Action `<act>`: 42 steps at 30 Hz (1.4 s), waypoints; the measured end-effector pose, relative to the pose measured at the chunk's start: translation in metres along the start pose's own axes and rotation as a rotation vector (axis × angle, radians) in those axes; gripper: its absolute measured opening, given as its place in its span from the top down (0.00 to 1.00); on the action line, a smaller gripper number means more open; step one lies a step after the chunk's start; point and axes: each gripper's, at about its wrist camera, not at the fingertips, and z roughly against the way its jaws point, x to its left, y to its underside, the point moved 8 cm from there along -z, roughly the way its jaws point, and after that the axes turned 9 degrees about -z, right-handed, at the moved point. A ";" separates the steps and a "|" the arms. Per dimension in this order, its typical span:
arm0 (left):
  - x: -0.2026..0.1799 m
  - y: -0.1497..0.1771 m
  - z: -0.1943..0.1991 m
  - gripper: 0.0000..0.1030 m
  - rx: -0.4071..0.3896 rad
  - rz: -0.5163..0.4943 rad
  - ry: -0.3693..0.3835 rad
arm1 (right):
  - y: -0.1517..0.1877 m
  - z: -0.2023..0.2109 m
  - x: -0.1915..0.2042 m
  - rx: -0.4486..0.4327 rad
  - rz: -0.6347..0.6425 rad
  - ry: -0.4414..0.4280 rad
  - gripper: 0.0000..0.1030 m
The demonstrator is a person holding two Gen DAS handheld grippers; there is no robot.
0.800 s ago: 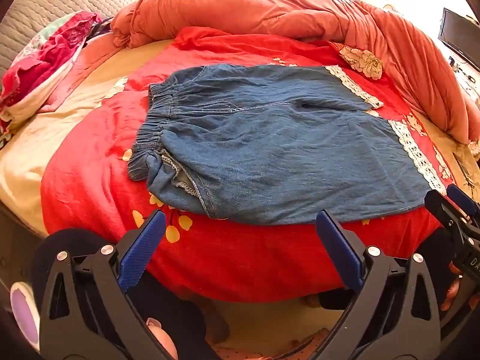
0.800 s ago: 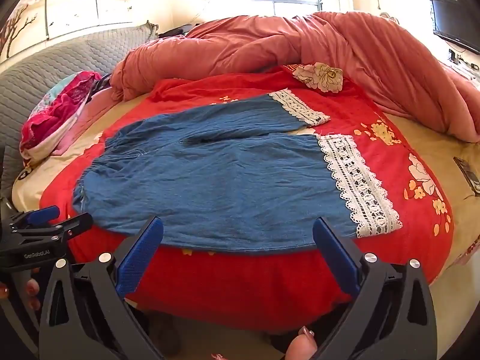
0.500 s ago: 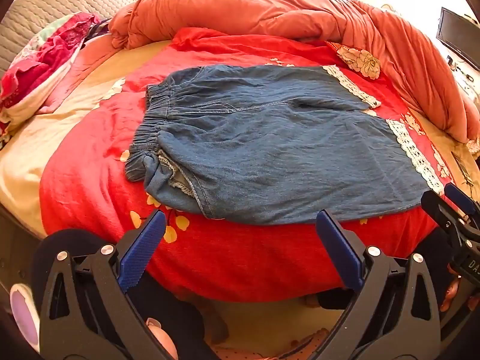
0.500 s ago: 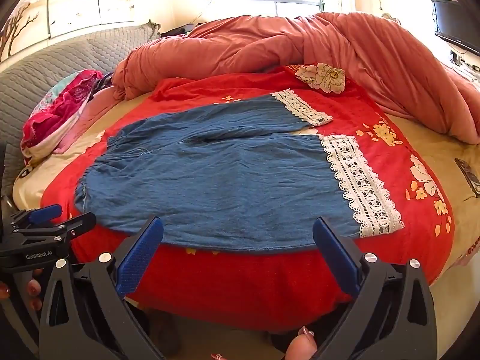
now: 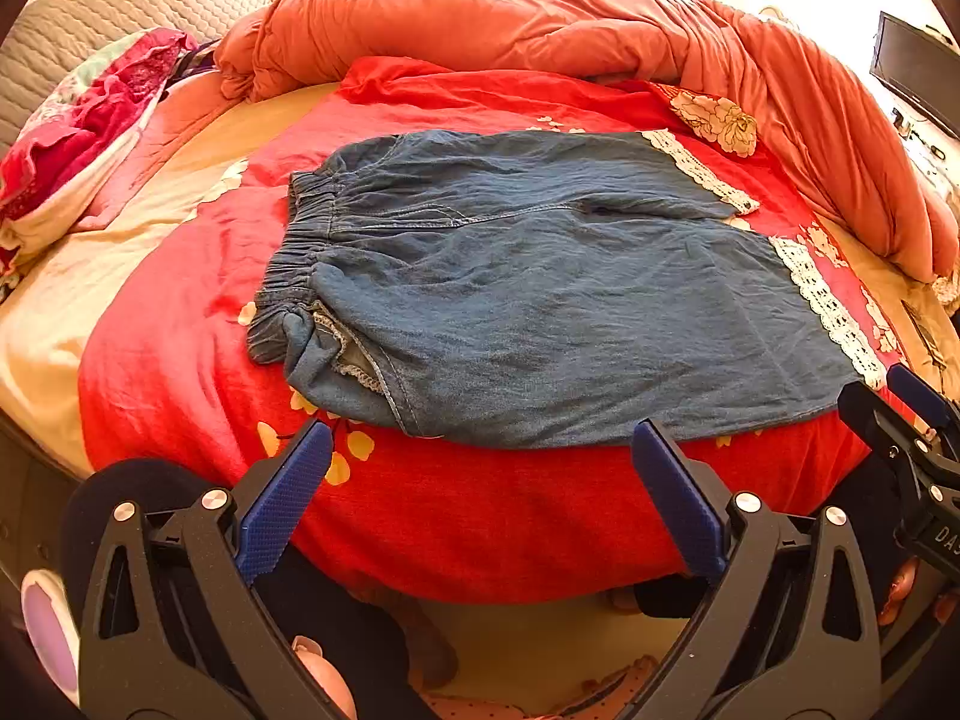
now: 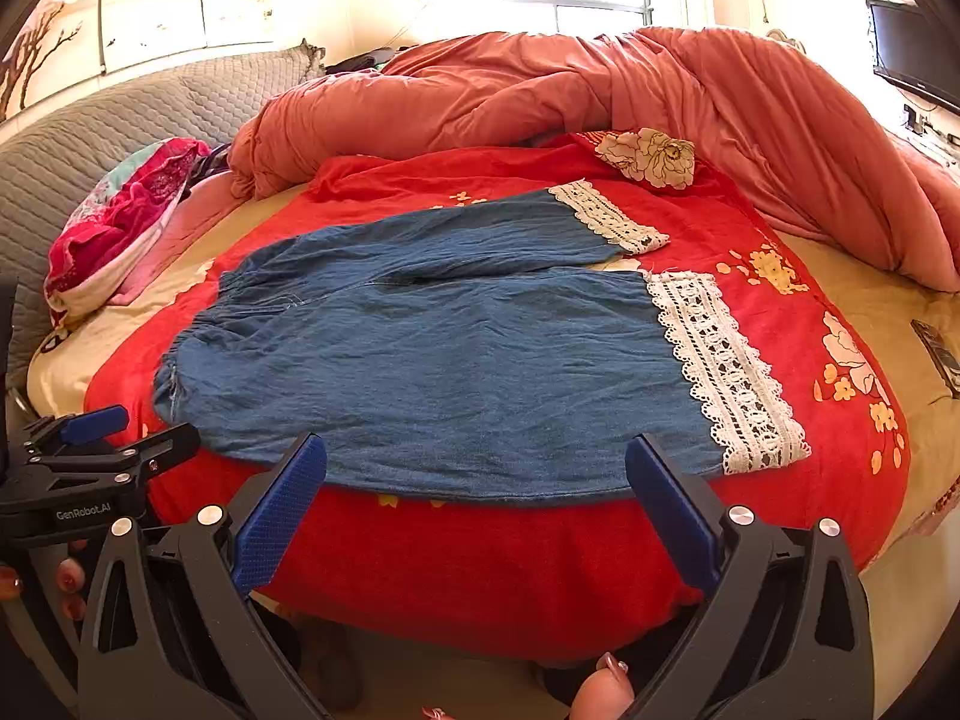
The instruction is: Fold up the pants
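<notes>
Two lace-trimmed legs, crinkled denim pants [image 5: 540,306] flat on red sheet [image 5: 480,510].

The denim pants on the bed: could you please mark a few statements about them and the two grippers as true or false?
1. The denim pants lie spread flat on the red blanket. True.
2. The right gripper is clamped on a lace hem. False: it is open and holds nothing.
3. The lace hems are white. True.
4. The left gripper grips the elastic waistband. False: it is open, short of the pants.
5. The pants are already folded in half. False: both legs lie side by side, unfolded.
</notes>
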 end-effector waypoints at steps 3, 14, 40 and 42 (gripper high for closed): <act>0.000 0.000 0.000 0.09 0.000 0.000 -0.001 | 0.001 0.000 0.002 -0.002 0.001 0.001 0.04; 0.000 0.000 0.000 0.09 0.000 0.001 0.000 | 0.001 0.000 0.002 0.001 0.001 -0.002 0.04; -0.002 0.001 -0.001 0.09 0.002 0.000 -0.001 | 0.000 0.000 0.001 0.002 -0.001 0.002 0.04; -0.003 0.001 -0.001 0.09 0.002 -0.001 0.000 | -0.001 0.000 -0.001 0.003 -0.002 0.003 0.04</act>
